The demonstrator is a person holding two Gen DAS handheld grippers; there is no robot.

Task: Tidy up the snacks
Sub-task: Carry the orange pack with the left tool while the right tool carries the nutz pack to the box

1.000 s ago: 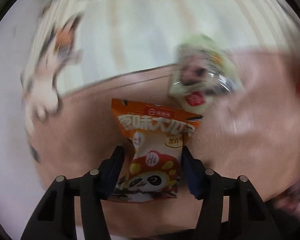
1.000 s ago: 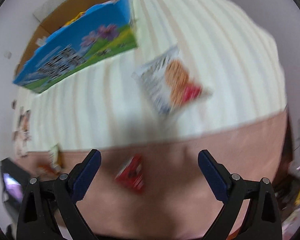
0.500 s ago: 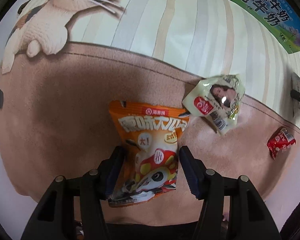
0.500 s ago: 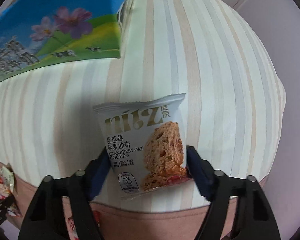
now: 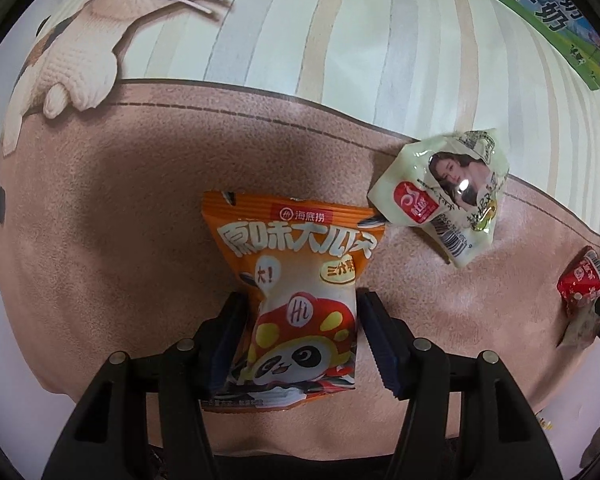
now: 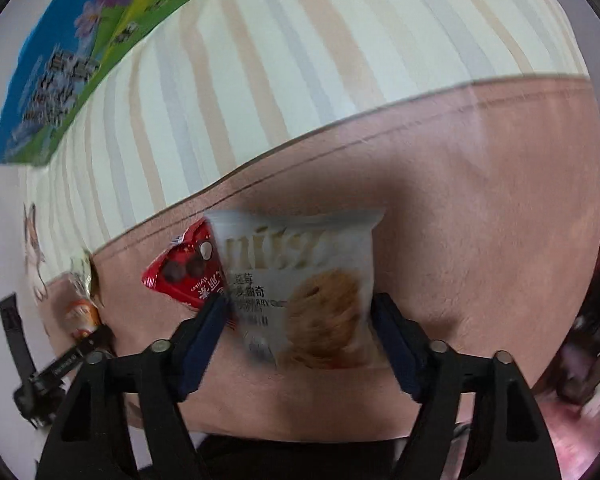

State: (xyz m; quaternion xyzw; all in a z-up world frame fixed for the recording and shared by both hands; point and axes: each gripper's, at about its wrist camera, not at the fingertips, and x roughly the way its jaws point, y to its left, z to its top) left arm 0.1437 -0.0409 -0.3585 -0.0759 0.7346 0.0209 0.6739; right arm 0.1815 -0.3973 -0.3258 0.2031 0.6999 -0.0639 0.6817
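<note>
Left gripper (image 5: 300, 330) pinches an orange foil snack packet (image 5: 296, 300) marked "Hi"; right gripper (image 6: 300, 330) clamps a white "nitz" cookie pouch (image 6: 304, 284) over brown cloth (image 6: 480, 200)

seed packet (image 5: 296, 304) between left gripper (image 5: 300, 336) fingers, on mat (image 5: 120, 240). portrait packet (image 5: 444, 196) just beyond, to right. cookie packet (image 6: 304, 280) between right gripper (image 6: 300, 332) fingers, overlapping chocolate packet (image 6: 184, 268) at left. carton (image 6: 72, 60) far left behind.
</note>
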